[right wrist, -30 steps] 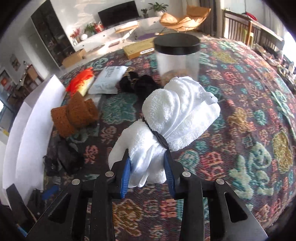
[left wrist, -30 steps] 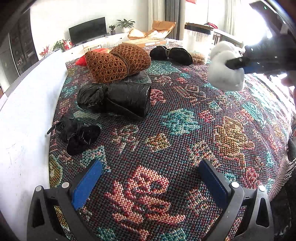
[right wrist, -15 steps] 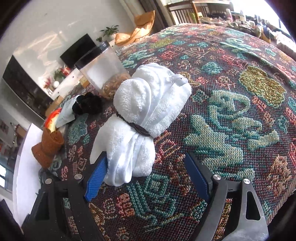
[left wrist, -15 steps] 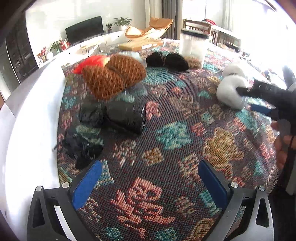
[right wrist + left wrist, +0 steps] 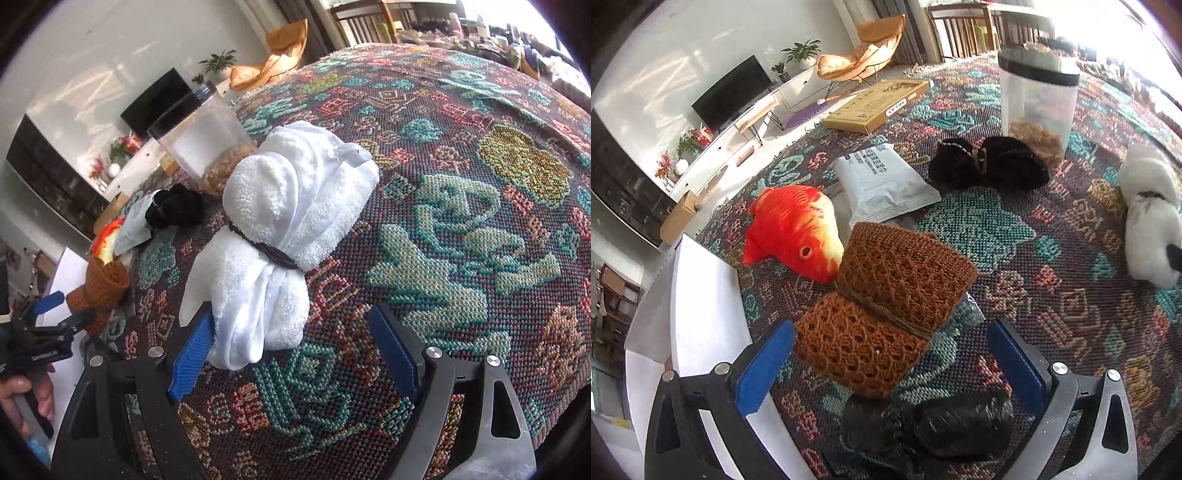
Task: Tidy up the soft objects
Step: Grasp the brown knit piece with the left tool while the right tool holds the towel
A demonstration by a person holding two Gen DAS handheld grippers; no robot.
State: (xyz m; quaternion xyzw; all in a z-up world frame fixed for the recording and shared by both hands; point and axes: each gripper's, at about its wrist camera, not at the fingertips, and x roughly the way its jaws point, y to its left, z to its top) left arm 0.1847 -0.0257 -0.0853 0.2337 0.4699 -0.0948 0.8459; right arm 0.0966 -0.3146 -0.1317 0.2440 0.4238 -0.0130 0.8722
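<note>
My left gripper (image 5: 890,363) is open, its blue pads either side of a brown knitted roll (image 5: 882,306) tied with a band, not touching it. A black wrapped bundle (image 5: 923,428) lies under the jaws. A red fish plush (image 5: 794,230) sits behind the roll. My right gripper (image 5: 293,352) is open; the white towel roll (image 5: 280,236) lies on the patterned cloth between the pads, against the left one. The towel also shows in the left wrist view (image 5: 1150,218). The left gripper appears in the right wrist view (image 5: 55,314).
A clear jar with a black lid (image 5: 1036,96), a black fuzzy bundle (image 5: 988,166), a grey pouch (image 5: 882,184) and a flat cardboard box (image 5: 877,105) lie further back. A white board (image 5: 701,295) edges the cloth on the left.
My right gripper has set the white towel down on the cloth and opened. My left gripper has moved forward over the black bundle up to the brown knitted roll.
</note>
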